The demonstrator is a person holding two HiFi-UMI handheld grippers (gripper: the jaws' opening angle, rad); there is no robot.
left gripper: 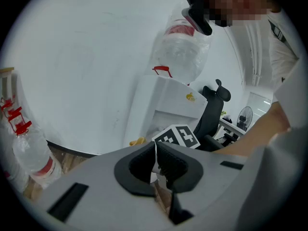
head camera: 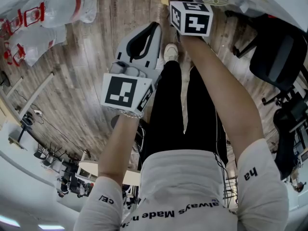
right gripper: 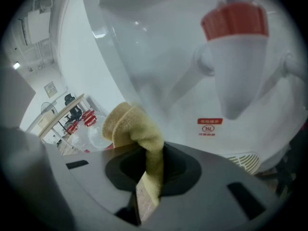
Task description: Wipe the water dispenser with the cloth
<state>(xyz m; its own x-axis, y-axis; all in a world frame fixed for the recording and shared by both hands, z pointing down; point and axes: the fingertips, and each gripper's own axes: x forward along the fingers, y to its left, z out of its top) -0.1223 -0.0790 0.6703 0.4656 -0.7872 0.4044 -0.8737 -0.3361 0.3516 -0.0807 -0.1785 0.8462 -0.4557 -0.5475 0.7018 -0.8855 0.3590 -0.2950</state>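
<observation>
**Cloth in grip, at the dispenser front, wipe progress unclear**

My right gripper (right gripper: 149, 170) has its jaws clamped on the yellow cloth (right gripper: 132, 126). A bunched fold sticks out past the tips and a tail hangs down between them. The cloth sits right up by the white front of the water dispenser (right gripper: 159, 57), left of the red-capped tap (right gripper: 234, 20). I can't tell if the fabric is touching the panel or just beside it.

My left gripper (left gripper: 156, 165) has its jaws pressed together with nothing in them. It is held back, pointing at the dispenser from well apart. From there I see the whole unit with the inverted bottle (left gripper: 180, 49) on top.

Progress, my call: grabbing the cloth is done and it has been brought to the machine. No streaks or wiped patch show, so I can't credit any surface as cleaned. I judge the front, tap area, sides and top all remain.

Spare water bottles (head camera: 53, 13) lie on the wood floor, an office chair (head camera: 276, 52) off to the right
</observation>
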